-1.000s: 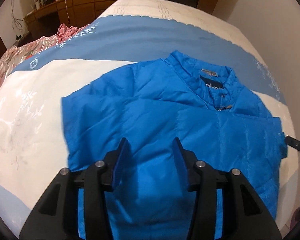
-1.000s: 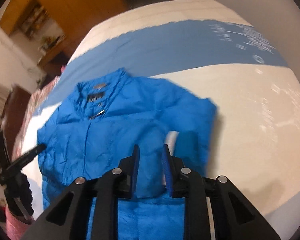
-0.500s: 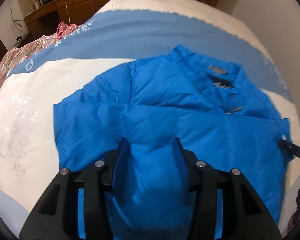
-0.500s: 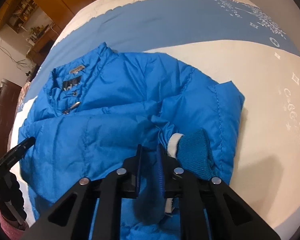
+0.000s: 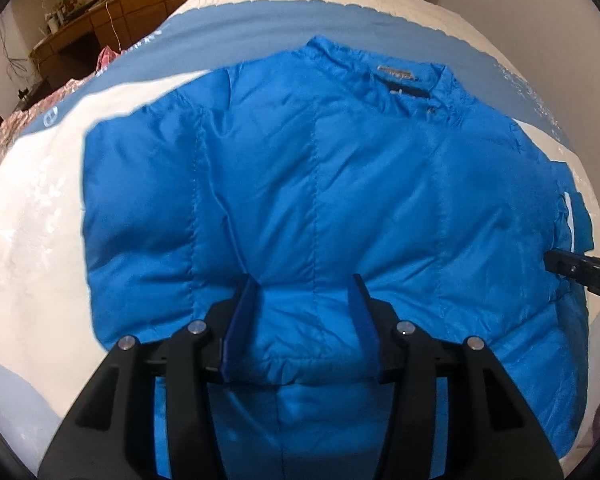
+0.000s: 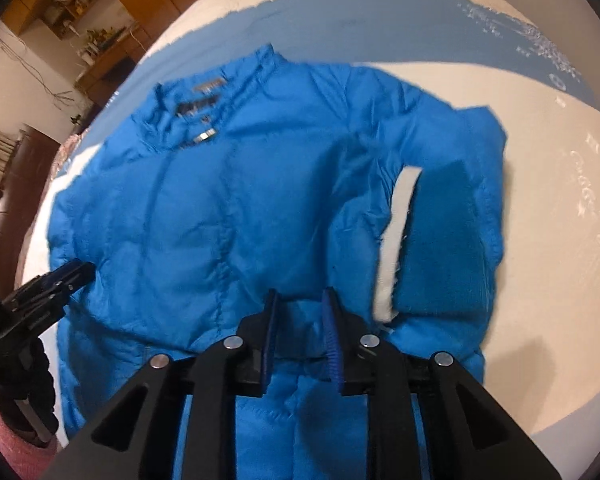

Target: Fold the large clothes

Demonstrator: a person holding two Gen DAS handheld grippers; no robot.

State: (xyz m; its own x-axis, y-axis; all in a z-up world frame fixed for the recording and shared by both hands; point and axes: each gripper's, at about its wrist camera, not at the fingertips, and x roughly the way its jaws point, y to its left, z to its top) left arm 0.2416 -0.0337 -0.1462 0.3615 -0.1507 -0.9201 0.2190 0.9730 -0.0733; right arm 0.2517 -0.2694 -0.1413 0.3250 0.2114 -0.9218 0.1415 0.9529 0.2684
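A bright blue puffer jacket (image 5: 320, 180) lies on the bed with its collar (image 5: 400, 76) at the far end. My left gripper (image 5: 303, 280) points steeply down at the near part, and a puffy fold of the jacket fills the gap between its opening jaws. In the right wrist view, the jacket (image 6: 260, 200) has a sleeve folded in, showing its knit cuff (image 6: 448, 240). My right gripper (image 6: 300, 293) has a narrow band of jacket fabric between its pads, and its jaws are opening. The left gripper (image 6: 48, 288) shows at the jacket's left edge.
The bed cover (image 5: 28, 240) is cream with a blue band across the far side. Pink patterned cloth (image 5: 4, 140) lies off the bed's left edge. Wooden cupboards (image 5: 140, 0) stand behind, and a pale wall is on the right. A pink sleeve (image 6: 12, 436) is at lower left.
Both grippers have sunk toward the jacket, which now fills more of each view. In the left wrist view a jacket layer now covers the front zip. The right jaws narrowed, then widened slightly.
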